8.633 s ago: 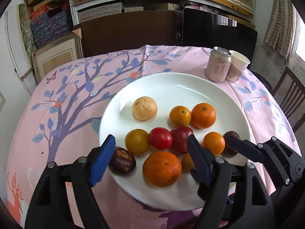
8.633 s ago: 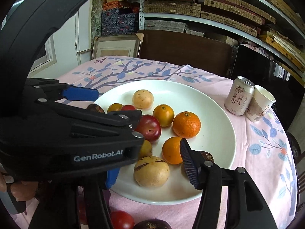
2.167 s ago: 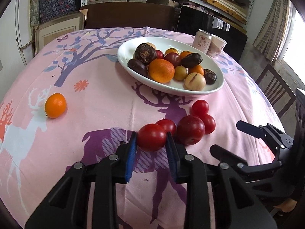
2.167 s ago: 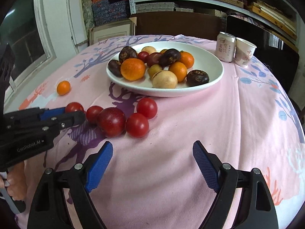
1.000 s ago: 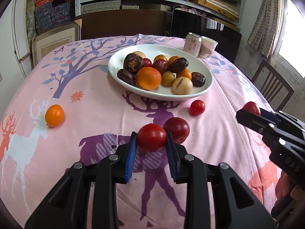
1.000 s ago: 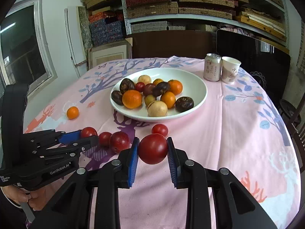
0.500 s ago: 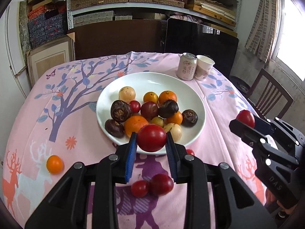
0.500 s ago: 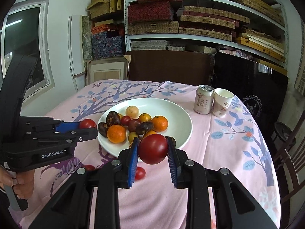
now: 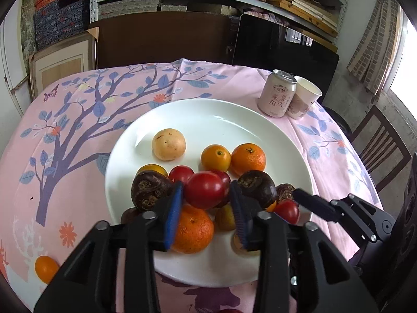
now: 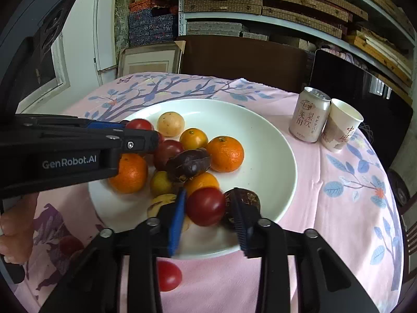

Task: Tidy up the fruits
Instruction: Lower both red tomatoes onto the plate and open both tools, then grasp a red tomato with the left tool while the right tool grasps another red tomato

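We see both black two-finger grippers angled down over the round white plate (image 9: 273, 135) heaped with fruit. The left gripper (image 9: 206, 206) has just been opening: its blue pads stand slightly clear of the glossy red tomato (image 9: 206, 193) between them, so the grasp looks released, the tomato above the pile near the plate's centre. The right gripper (image 10: 208, 215) has also just been opening, a second red tomato (image 10: 206, 206) between its parted pads at the plate's 6 o'clock rim; it is blurred and we cannot tell whether it rests on anything. A bare hand (image 10: 15, 221) grips the left tool's handle at 9 o'clock in the right view. Another red tomato (image 10: 168, 275) lies on the pink tree-print tablecloth (image 10: 338, 208)
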